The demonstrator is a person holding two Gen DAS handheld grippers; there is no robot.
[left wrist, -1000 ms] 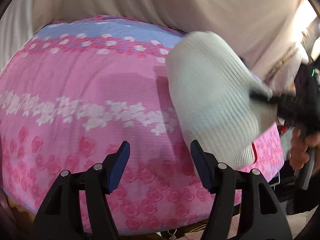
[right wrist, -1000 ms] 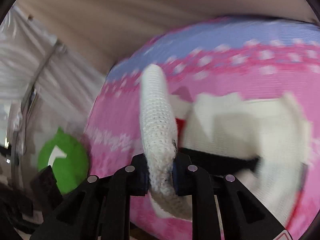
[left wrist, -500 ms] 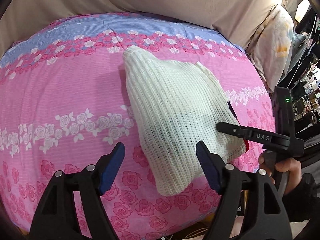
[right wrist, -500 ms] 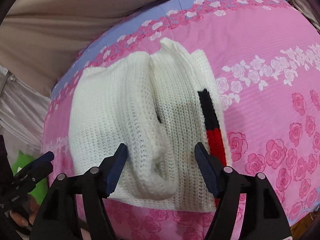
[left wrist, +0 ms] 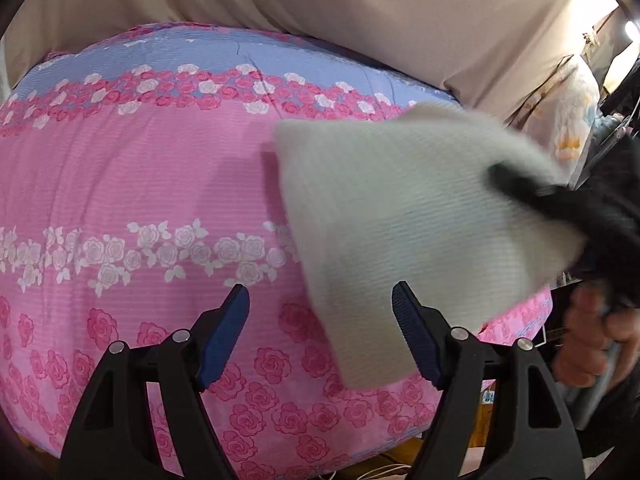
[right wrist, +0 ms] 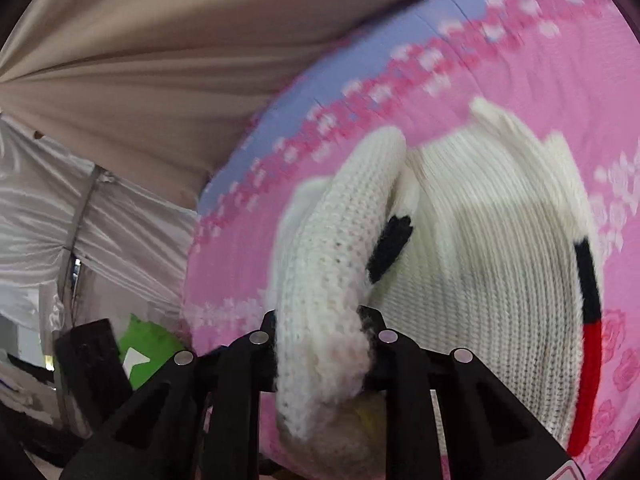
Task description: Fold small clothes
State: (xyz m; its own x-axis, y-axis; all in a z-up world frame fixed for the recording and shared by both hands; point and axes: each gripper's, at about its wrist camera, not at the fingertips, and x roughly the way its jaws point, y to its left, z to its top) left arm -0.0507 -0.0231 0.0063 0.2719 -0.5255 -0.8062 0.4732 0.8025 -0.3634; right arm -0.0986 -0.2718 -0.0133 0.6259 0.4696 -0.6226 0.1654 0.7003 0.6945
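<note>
Motion blurs the white knit sweater (left wrist: 400, 216) and the right gripper (right wrist: 320, 344), whose pads the knit hides.

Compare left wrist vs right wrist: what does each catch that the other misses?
Left wrist only: the open left gripper holding nothing, the person's hand, a floral pillow.
Right wrist only: the right gripper shut on a fold of the white knit sweater, its black-and-red trim, a green object off the bed.
Both: the sweater, the pink rose bedspread, the beige curtain.
</note>
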